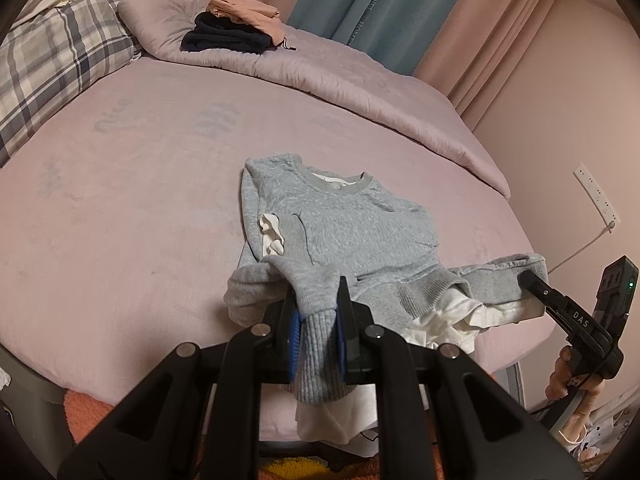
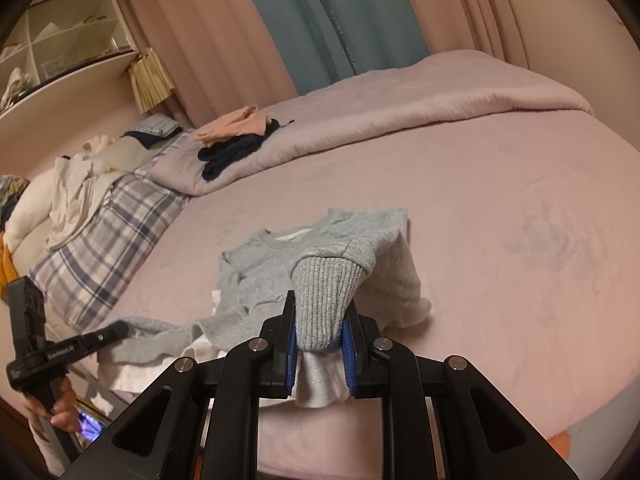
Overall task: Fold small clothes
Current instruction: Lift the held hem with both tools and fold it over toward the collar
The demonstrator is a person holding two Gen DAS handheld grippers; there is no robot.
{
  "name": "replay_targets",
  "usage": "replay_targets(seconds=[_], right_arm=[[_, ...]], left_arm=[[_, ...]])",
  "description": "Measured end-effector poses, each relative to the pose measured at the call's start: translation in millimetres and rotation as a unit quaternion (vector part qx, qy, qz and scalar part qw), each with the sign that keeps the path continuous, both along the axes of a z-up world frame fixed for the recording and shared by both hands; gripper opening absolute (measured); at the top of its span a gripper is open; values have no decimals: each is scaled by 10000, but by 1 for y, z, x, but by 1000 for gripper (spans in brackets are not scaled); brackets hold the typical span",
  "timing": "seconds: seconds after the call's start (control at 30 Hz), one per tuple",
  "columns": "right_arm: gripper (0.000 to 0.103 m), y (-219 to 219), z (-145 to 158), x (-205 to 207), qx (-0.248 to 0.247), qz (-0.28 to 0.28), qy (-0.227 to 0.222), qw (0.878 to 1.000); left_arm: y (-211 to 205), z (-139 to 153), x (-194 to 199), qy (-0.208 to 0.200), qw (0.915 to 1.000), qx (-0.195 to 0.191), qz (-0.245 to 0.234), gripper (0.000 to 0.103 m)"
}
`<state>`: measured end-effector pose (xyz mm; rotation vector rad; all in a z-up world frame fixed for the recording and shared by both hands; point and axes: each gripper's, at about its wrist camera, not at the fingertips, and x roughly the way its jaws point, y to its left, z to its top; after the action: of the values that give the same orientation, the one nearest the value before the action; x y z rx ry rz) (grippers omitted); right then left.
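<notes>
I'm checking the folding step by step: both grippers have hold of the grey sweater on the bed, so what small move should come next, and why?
Probably carry both ribbed corners up and forward toward the neckline. The left gripper and right gripper each pinch the hem of the grey sweater at the near bed edge, while its body lies flat, collar away.
</notes>
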<state>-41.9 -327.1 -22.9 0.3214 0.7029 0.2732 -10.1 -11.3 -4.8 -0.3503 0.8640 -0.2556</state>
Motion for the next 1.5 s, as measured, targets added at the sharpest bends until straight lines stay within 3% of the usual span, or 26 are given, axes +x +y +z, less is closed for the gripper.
replay_targets(seconds=[0.83, 1.5], right_arm=[[20, 3, -4, 30, -94, -43, 111, 9999], [20, 6, -23, 71, -239, -145, 457, 9986]], left_arm=[[-5, -7, 27, 156, 9998, 123, 70, 14], [-5, -35, 83, 460, 9981, 230, 328, 14]])
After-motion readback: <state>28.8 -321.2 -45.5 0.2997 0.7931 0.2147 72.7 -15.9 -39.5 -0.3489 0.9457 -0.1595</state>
